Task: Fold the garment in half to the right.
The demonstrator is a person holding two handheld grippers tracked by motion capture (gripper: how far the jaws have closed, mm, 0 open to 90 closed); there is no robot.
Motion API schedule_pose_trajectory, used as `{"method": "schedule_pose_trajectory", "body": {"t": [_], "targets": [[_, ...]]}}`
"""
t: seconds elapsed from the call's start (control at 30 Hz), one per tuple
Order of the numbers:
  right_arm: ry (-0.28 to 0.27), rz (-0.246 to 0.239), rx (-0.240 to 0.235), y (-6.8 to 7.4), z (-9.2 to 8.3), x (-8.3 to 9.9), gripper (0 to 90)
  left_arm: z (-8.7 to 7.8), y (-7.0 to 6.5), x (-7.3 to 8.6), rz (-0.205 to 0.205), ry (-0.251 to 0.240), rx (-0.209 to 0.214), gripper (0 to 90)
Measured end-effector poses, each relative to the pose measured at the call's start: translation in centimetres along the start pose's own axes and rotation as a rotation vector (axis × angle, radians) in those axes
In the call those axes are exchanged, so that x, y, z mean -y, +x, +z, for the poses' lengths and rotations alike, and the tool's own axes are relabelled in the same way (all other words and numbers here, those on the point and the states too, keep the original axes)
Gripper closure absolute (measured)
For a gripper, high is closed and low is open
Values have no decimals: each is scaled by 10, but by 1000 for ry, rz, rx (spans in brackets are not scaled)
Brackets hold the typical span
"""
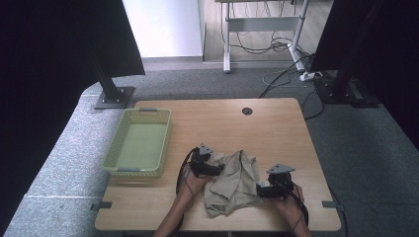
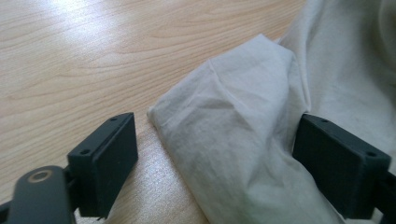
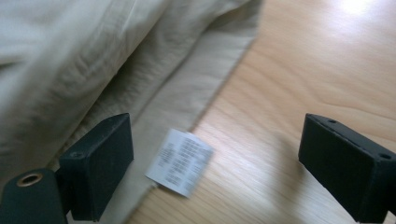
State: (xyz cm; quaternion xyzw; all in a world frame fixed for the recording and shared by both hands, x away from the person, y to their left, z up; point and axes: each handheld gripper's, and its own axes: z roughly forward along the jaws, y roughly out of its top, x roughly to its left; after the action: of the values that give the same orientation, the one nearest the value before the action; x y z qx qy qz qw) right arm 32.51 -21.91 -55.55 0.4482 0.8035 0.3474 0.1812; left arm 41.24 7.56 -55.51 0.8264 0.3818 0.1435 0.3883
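Beige crumpled cloth (image 1: 232,182), white label (image 3: 180,161) at hem

A pale green basket (image 1: 139,143) is sitting at nine o'clock on the wooden table (image 1: 276,128), its long side lying along the left edge. A round cable hole (image 1: 247,111) is showing at twelve o'clock.

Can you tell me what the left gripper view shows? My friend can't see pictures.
A crumpled beige cloth lies on a light wooden table, with one fold poking between the open black jaws of the left claw. The far-side jaw touches the fold; the other stands apart from it.
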Motion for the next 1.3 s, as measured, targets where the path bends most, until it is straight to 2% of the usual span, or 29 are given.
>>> {"method": "schedule_pose_trajectory", "body": {"t": [0.1, 0.17, 0.23, 0.27, 0.3, 0.33, 0.37, 0.43, 0.47, 0.5, 0.53, 0.57, 0.63, 0.67, 0.7, 0.8, 0.83, 0.87, 0.9, 0.93, 1.03, 1.07, 1.1, 1.13, 1.17, 1.27, 1.3], "targets": [[-12, 8, 6, -2, -5, 0, 102, 0, -1, 0, 6, 4, -8, 129], [-73, 25, 11, -5, -24, -9, 107, 1, -3, 0, 18, 8, -18, 129], [-85, 22, 3, -3, -28, -12, 107, 1, -3, 0, 23, 12, -21, 129], [-95, 15, -7, 0, -30, -16, 107, 1, -3, 0, 22, 10, -24, 129], [-107, -6, -29, 9, -31, -25, 107, 1, -3, 0, 22, 10, -25, 129], [-107, -6, -29, 9, -31, -25, 107, 1, -3, 0, 22, 10, -25, 130], [-112, -19, -43, 16, -31, -30, 107, 1, -3, 0, 22, 10, -25, 130], [-112, -19, -43, 16, -31, -30, 107, 1, -3, 0, 20, 10, -26, 130], [-122, -69, -95, 39, -26, -45, 107, 1, -3, 0, 19, 9, -27, 130], [-124, -99, -120, 53, -24, -52, 107, 1, -3, 0, 17, 9, -27, 130], [-124, -99, -120, 53, -24, -52, 107, 1, -3, 0, 17, 9, -27, 130], [-126, -115, -131, 60, -22, -55, 107, 1, -3, 0, 17, 9, -27, 130], [-126, -115, -131, 60, -22, -55, 107, 1, -3, 0, 18, 11, -29, 130], [-123, -170, -168, 84, -18, -63, 118, 0, -3, 0, 18, 11, -30, 130], [-112, -195, -195, 95, -14, -65, 135, 0, -3, 0, 18, 11, -30, 130], [-105, -204, -204, 99, -12, -65, 143, 0, -3, 0, 17, 11, -30, 130], [-53, -250, -231, 115, 1, -61, 239, 0, -3, 0, 17, 11, -30, 130], [-53, -250, -231, 115, 1, -61, 239, 0, -3, 0, 17, 11, -30, 130], [-32, -267, -231, 119, 5, -59, 281, 0, -3, 0, 18, 11, -32, 130], [12, -305, -224, 124, 11, -53, 396, 0, -4, 0, 18, 11, -34, 131], [30, -315, -205, 124, 14, -46, 566, 1, -5, 0, 27, 15, -43, 134], [30, -315, -205, 124, 14, -46, 566, 1, -5, 0, 27, 15, -43, 136], [27, -315, -186, 122, 13, -45, 566, 1, -5, 0, 27, 15, -43, 136], [27, -315, -186, 122, 13, -45, 600, 0, -5, 0, 30, 17, -48, 136], [-12, -273, -148, 112, 5, -40, 635, 0, -5, 0, 28, 16, -51, 145], [-42, -228, -134, 102, -1, -35, 636, 0, -4, 1, 19, 15, -61, 148], [-42, -228, -134, 102, -1, -35, 636, 0, -4, 1, 19, 15, -61, 149]]}}
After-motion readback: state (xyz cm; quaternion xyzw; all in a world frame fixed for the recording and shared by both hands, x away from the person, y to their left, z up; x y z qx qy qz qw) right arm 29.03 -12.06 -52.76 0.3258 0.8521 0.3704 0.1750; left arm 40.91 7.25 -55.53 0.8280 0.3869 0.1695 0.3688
